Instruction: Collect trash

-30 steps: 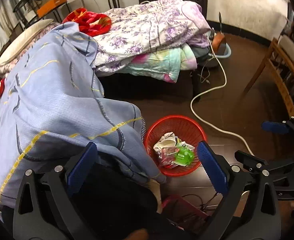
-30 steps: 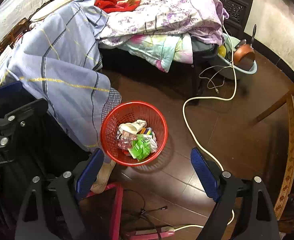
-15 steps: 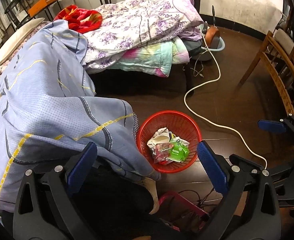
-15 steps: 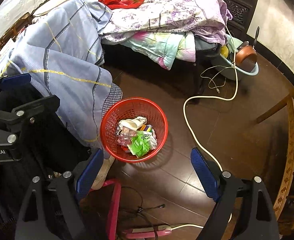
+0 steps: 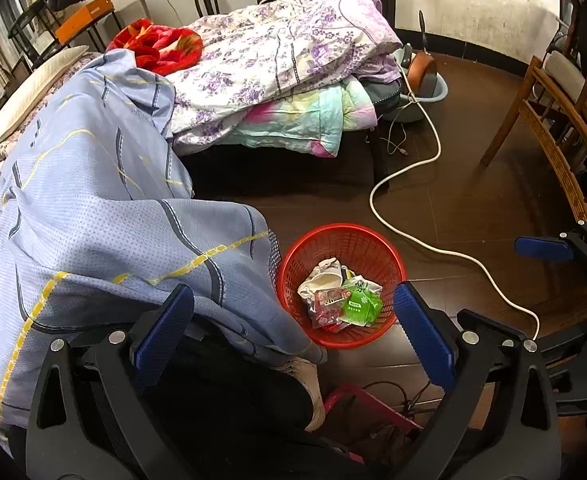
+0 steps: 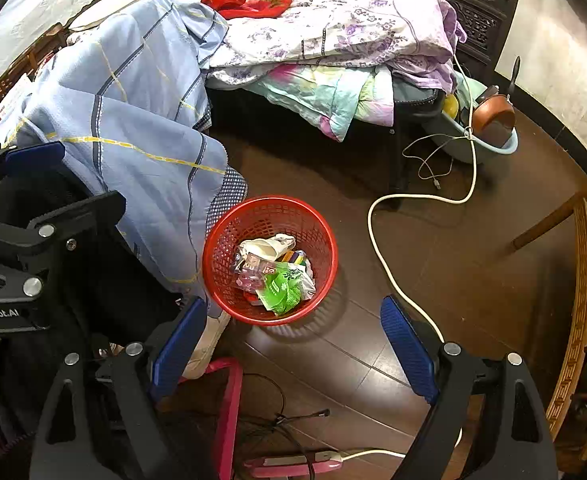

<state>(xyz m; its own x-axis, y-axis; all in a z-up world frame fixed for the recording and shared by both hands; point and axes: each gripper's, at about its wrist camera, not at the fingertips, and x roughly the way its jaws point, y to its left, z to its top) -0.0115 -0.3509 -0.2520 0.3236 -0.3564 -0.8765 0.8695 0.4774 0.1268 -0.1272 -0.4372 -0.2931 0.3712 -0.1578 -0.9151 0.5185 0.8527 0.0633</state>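
So under me there's the dark wood floor (image 6: pixel 433 264), with the red trash basket (image 6: pixel 221 264) sitting on it and a white cable (image 6: pixel 373 240) snaking past. The bed (image 5: pixel 277 172) is buried in quilts (image 5: pixel 285 56).

You see the basket (image 6: pixel 270 260) on the floor (image 6: pixel 433 248), wrappers (image 6: pixel 275 272) inside it, bed (image 6: pixel 325 40) behind, cable (image 6: pixel 389 216) to its right.

One red basket (image 6: pixel 229 240), one green wrapper (image 6: pixel 281 288), one white cord (image 6: pixel 377 240), two claws (image 5: pixel 293 328) (image 6: pixel 293 344).
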